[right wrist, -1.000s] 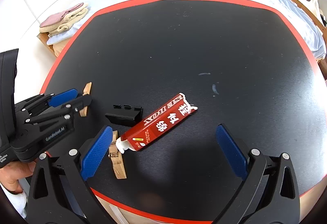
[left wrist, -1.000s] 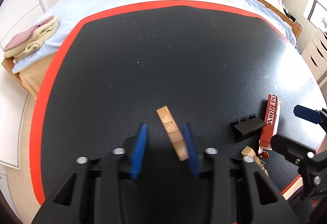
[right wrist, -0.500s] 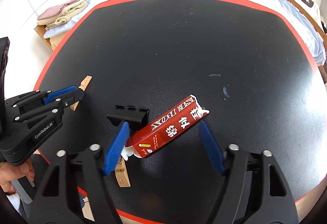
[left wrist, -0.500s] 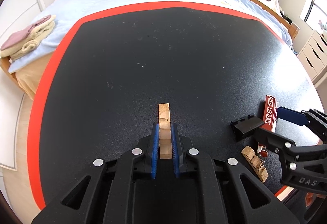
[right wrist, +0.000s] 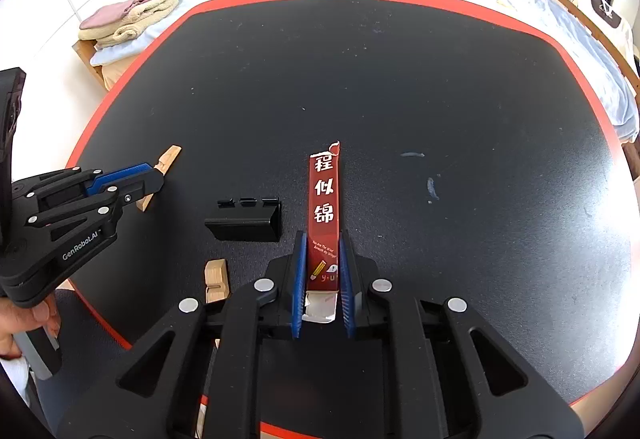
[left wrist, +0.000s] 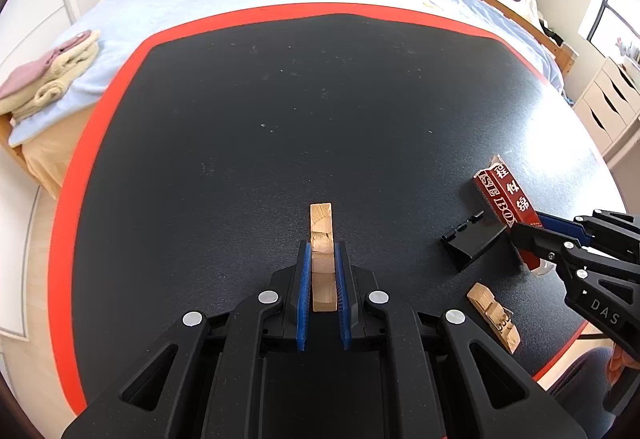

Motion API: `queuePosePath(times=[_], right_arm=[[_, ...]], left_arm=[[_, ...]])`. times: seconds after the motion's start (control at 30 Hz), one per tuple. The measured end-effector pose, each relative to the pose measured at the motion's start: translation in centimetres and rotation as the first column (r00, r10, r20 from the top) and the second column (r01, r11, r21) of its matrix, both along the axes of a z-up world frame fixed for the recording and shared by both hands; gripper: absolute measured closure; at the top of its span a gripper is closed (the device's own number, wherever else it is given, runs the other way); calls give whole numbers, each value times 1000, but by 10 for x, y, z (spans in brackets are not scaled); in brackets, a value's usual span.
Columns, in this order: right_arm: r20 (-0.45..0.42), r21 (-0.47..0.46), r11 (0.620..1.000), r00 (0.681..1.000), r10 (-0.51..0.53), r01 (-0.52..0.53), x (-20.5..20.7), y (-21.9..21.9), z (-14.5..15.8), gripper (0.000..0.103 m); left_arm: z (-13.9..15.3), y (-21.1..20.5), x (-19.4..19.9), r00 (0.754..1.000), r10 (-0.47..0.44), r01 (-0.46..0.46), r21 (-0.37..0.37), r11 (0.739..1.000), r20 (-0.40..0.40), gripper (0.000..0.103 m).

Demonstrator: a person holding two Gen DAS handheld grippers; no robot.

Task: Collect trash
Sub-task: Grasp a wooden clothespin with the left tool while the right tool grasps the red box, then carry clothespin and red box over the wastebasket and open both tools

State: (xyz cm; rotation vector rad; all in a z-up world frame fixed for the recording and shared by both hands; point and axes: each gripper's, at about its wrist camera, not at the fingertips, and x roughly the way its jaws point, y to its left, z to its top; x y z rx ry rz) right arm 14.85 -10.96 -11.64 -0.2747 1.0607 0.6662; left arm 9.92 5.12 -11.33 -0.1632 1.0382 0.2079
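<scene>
Presently: left gripper (left wrist: 322, 271) jaws pinching wooden block (left wrist: 321, 229); right gripper (right wrist: 322, 271) jaws pinching red carton (right wrist: 324, 199), its near end hidden between them.

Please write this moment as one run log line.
left tool: shut on wooden clothespin | right tool: shut on red cardboard box

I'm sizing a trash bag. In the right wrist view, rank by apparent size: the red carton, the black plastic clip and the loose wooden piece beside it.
1. Long red cardboard carton, held by the right gripper.
2. Black plastic clip.
3. Loose pale wooden piece, though the gripper body hides part of it, so this rank is unsure.
</scene>
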Motion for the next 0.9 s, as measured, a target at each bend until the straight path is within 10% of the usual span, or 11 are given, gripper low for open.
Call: queuePosePath(times=[0.9], right_arm=[[131,68,995,989,64,-74,-91,-60,93,88]], left_arm=[[79,-59,-74,956,-264,265,5,964,130,91]])
